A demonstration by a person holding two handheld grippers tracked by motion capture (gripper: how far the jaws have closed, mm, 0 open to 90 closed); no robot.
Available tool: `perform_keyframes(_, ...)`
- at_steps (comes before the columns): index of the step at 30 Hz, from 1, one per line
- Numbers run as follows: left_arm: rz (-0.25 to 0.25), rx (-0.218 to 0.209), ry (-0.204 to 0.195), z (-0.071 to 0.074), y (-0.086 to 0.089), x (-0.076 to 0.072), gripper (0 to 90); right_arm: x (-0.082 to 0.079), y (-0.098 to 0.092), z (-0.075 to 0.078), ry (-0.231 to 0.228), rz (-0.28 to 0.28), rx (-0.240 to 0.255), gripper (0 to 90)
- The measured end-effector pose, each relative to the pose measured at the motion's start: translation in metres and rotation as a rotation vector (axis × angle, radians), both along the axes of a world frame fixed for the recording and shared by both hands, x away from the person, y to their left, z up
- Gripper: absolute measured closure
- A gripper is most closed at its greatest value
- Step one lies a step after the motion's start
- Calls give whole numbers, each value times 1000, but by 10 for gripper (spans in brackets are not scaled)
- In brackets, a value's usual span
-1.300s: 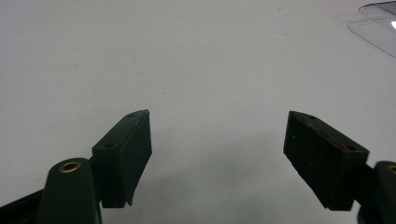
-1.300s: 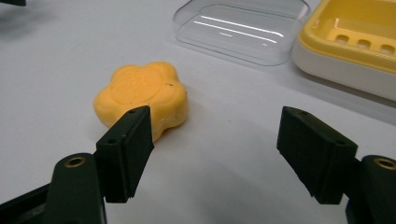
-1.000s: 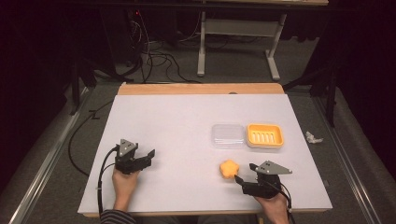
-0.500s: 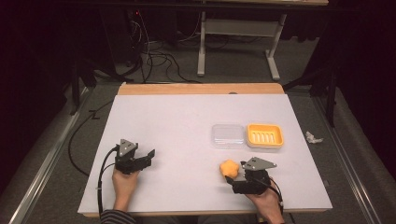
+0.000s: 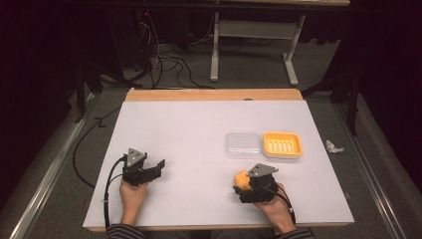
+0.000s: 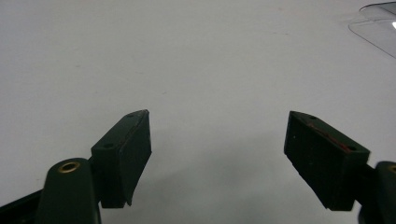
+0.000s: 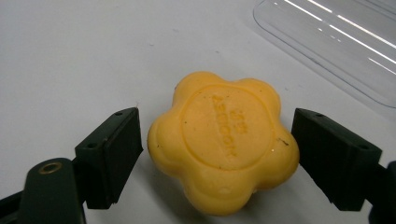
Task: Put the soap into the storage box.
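A yellow flower-shaped soap bar (image 7: 222, 147) lies flat on the white table, seen in the high view as the soap bar (image 5: 242, 179) near the front right. My right gripper (image 7: 217, 154) is open with one jaw on each side of the soap, neither clearly touching it; from above the right gripper (image 5: 249, 186) sits right behind the bar. My left gripper (image 6: 217, 154) is open over bare table, and in the high view the left gripper (image 5: 154, 169) rests at the front left.
An orange soap dish (image 5: 282, 144) stands right of centre with a clear plastic lid (image 5: 243, 144) beside it on its left; the clear lid (image 7: 336, 42) lies just beyond the soap. A crumpled white scrap (image 5: 333, 146) lies on the floor off the right edge.
My right gripper has swung left and forward so its jaws now stand on either side of the soap bar. The left gripper has stayed put.
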State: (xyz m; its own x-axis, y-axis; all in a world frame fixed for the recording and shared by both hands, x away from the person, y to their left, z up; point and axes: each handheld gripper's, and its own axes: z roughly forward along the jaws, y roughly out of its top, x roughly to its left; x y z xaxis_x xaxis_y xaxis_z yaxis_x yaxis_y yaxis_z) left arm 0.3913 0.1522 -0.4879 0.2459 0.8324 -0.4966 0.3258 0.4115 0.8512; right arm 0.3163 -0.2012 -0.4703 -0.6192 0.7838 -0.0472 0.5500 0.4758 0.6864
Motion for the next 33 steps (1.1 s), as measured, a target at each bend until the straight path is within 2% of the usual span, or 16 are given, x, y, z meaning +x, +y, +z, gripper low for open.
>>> perform_keyframes(5, 0, 1, 1, 0, 0, 0, 237, 3, 3, -3, 5, 11, -32, 213)
perform_keyframes(9, 1, -1, 1, 0, 0, 0, 236, 3, 1, -3, 4, 4, -30, 250)
perform_keyframes(15, 1, 2, 1, 0, 0, 0, 236, 3, 1, -3, 7, 14, -28, 255)
perform_keyframes(19, 1, 3, 1, 0, 0, 0, 236, 5, 0, -3, 9, 35, -32, 258)
perform_keyframes(20, 1, 3, 1, 0, 0, 0, 236, 5, -1, -2, 9, 54, -51, 259)
perform_keyframes(33, 2, 3, 2, 0, 0, 0, 237, 1, -3, 3, -3, 76, -30, 263)
